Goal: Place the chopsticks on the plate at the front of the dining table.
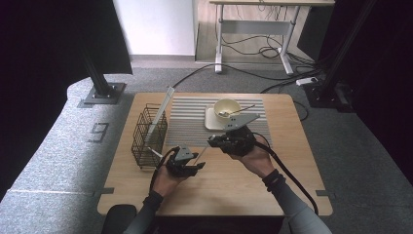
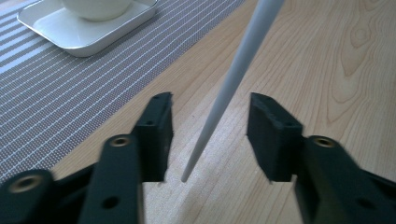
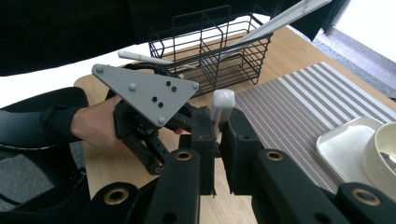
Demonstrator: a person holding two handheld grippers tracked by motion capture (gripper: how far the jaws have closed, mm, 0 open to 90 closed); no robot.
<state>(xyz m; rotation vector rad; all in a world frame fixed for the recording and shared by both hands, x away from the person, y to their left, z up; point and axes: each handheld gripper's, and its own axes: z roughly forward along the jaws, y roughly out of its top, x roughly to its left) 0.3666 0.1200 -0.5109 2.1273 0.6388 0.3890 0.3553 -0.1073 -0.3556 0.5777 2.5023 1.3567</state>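
Observation:
A slim white chopstick [image 1: 201,153] slants between my two grippers over the wooden table. My right gripper [image 1: 213,141] is shut on its thick end [image 3: 222,103], which sticks up between the jaws [image 3: 218,135]. The tapered tip [image 2: 233,74] hangs just above the wood, between the jaws of my left gripper [image 2: 210,135]. Those jaws stand apart with a gap on each side of the tip, and neither pad touches it. In the high view my left gripper [image 1: 197,167] sits low and left of the right one.
A black wire basket [image 1: 148,136] stands at the table's left, with a long white utensil [image 1: 162,109] leaning in it and another white stick [image 3: 144,57] across its rim. On the striped mat [image 1: 190,122], a cream bowl [image 1: 227,108] with a spoon sits on a white tray [image 1: 211,122].

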